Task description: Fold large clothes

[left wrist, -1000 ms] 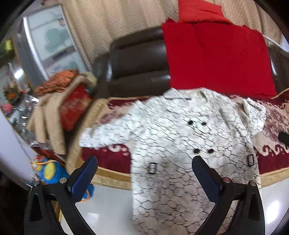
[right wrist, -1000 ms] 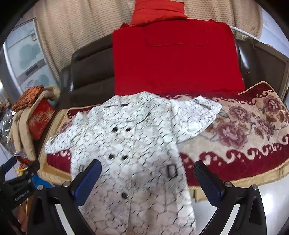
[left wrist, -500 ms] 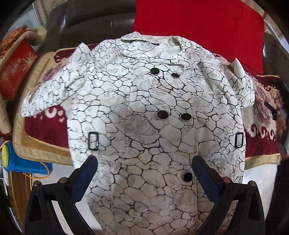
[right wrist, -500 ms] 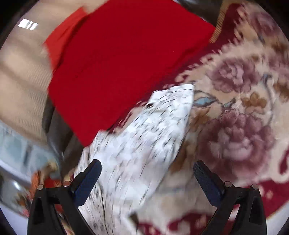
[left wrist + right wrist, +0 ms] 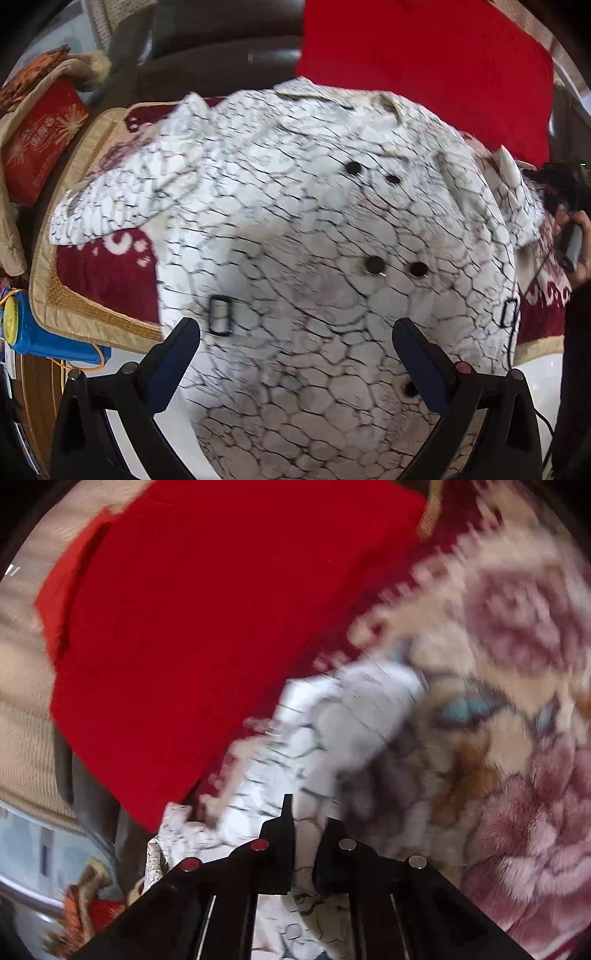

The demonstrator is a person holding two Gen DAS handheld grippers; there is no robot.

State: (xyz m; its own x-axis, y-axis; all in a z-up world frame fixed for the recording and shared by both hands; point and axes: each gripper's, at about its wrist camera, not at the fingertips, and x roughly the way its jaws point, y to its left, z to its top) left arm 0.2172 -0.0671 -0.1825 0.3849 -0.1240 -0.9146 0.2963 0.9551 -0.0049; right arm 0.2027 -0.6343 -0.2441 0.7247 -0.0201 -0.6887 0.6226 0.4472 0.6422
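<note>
Right wrist view: your right tongs [image 5: 308,834] have just been closing and now pinch the sleeve [image 5: 332,723] of the white crackle-print coat [image 5: 314,240]; fabric sits between the jaws, though the frame is blurred. Beyond the sleeve lies the floral blanket [image 5: 517,664], with the red cloth [image 5: 203,609] up left. In the left wrist view your left tongs [image 5: 295,343] are released, jaws spread wide, hovering over the coat's lower front with nothing between them. The coat lies face up, black buttons [image 5: 375,265] showing, spread across the blanket on the dark sofa [image 5: 221,48], its hem hanging over the front edge. A hand [image 5: 576,236] is at the far right by the other sleeve.
</note>
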